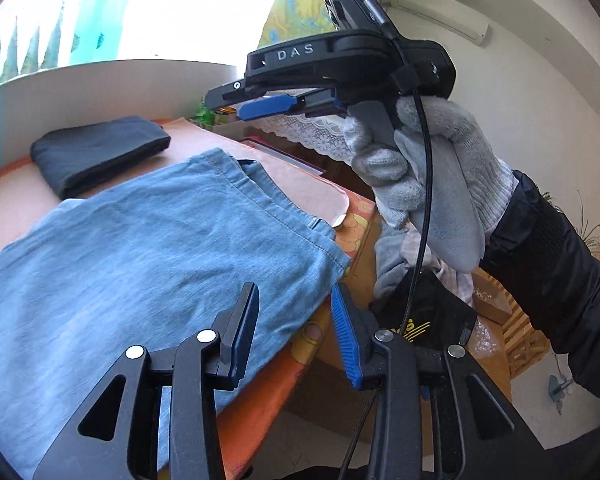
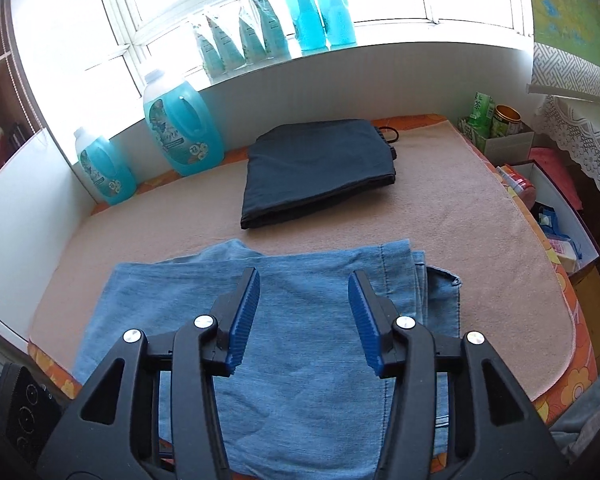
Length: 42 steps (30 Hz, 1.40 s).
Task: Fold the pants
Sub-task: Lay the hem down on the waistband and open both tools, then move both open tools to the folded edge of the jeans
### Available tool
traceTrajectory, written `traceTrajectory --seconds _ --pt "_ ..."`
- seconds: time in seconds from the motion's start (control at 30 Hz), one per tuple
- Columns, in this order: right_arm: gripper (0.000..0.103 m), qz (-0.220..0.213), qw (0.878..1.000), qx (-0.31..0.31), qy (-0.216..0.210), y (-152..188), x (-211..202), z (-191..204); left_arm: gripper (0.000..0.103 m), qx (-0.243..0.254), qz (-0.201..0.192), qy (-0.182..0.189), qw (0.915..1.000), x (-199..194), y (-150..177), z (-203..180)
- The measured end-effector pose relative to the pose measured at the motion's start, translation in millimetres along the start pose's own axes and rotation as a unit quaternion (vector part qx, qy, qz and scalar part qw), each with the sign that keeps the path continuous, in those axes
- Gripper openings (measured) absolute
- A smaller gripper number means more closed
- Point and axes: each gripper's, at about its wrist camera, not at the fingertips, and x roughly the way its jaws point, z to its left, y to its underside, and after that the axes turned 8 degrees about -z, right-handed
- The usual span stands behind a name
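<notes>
Light blue jeans (image 1: 140, 240) (image 2: 308, 360) lie folded flat on a peach towel (image 2: 460, 200) over the table. In the left wrist view my left gripper (image 1: 295, 296) hovers open at the jeans' right edge, one finger over the denim and the other past the table edge, with nothing between them. My right gripper (image 2: 304, 280) stands open above the middle of the jeans, empty. It also shows in the left wrist view, held up high by a gloved hand (image 1: 432, 176), as the right gripper (image 1: 225, 105). A dark folded pair of pants (image 2: 320, 164) (image 1: 100, 152) lies farther back.
Blue detergent bottles (image 2: 184, 128) stand at the back left against the wall, more on the windowsill (image 2: 320, 8). Tea cans (image 2: 496, 120) and an open box of packets (image 2: 556, 216) sit off the table's right side. The table's orange edge (image 1: 356, 232) drops off at right.
</notes>
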Motion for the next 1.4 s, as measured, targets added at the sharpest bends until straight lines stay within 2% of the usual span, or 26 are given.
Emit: traceTrajectory --seconds 0.2,0.4,0.47,0.57,0.63,0.73,0.87,1.03,1.2,1.4 --pt "0.048 0.015 0.998 -0.036 -0.057 13 16 67 0.043 -0.023 -0.023 -0.059 0.9977 -53 14 31" --pt "0.048 0.055 0.987 -0.073 -0.132 34 42 134 0.043 -0.062 -0.045 -0.134 0.9879 -108 36 73" --pt "0.037 0.073 0.981 -0.092 -0.154 41 55 157 0.043 -0.084 -0.05 -0.155 0.983 -124 43 87" --pt "0.028 0.095 0.972 -0.122 -0.179 54 77 188 0.043 -0.11 -0.057 -0.193 0.9733 -144 56 103" --pt "0.022 0.111 0.964 -0.142 -0.193 63 92 208 0.043 -0.133 -0.061 -0.205 0.9678 -153 63 113" --pt "0.022 0.135 0.955 -0.158 -0.211 75 115 233 0.043 -0.154 -0.07 -0.221 0.9605 -163 72 126" --pt "0.02 0.161 0.946 -0.176 -0.219 86 140 257 0.043 -0.164 -0.067 -0.242 0.9539 -167 80 138" --pt "0.02 0.195 0.939 -0.18 -0.217 95 169 269 0.043 -0.186 -0.034 -0.274 0.943 -162 89 155" --pt "0.02 0.229 0.932 -0.189 -0.207 106 190 276 0.043 -0.195 -0.014 -0.277 0.9409 -156 97 165" --pt "0.02 0.249 0.927 -0.202 -0.194 105 202 289 0.042 -0.222 -0.036 -0.264 0.938 -158 103 168"
